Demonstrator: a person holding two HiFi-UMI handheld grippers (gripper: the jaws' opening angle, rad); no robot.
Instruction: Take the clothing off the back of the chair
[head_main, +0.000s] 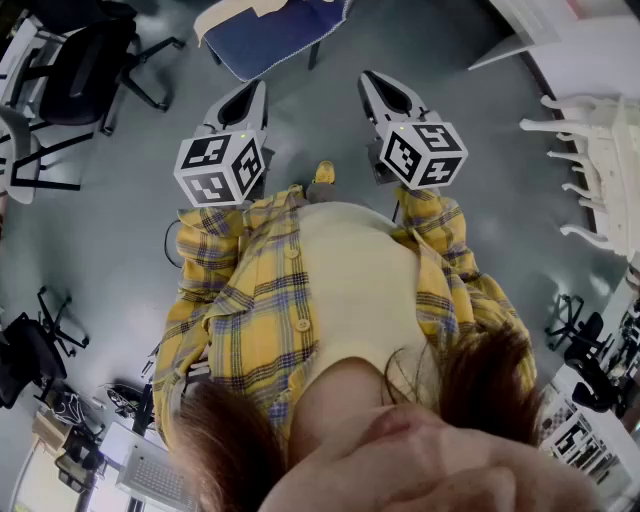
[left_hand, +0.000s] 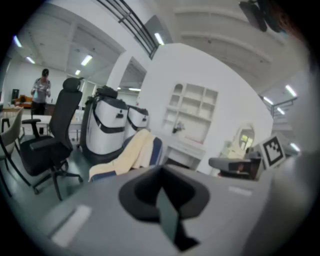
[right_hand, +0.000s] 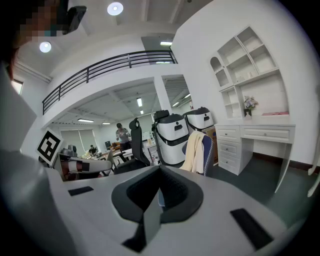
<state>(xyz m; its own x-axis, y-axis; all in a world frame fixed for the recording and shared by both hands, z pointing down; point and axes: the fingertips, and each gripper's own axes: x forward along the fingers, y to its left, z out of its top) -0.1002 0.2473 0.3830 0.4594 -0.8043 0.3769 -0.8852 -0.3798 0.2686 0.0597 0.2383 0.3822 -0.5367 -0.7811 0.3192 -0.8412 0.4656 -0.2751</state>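
Plaid shirt (head_main: 230, 300) nearest the lens; both grippers level in front of it, target chair ahead at 12 o'clock.
Open grey floor (head_main: 100, 250) separates the grippers from the blue chair (head_main: 285, 45), with nothing standing in the lane between them. A black office chair (head_main: 85, 65) sits at 10 o'clock and a white rack (head_main: 590, 150) at 3 o'clock, both well clear of that lane. The cream clothing (head_main: 232, 15) drapes over the backrest, its long axis hanging downward, well apart from both tools. It lies at about 12 o'clock from the left gripper (head_main: 245, 100) and about 11 o'clock from the right gripper (head_main: 385, 92), so the left is judged the nearer. Each gripper view shows its jaws together with nothing between them. Judgement: approach forward and part the jaws before reaching the top edge of the backrest.
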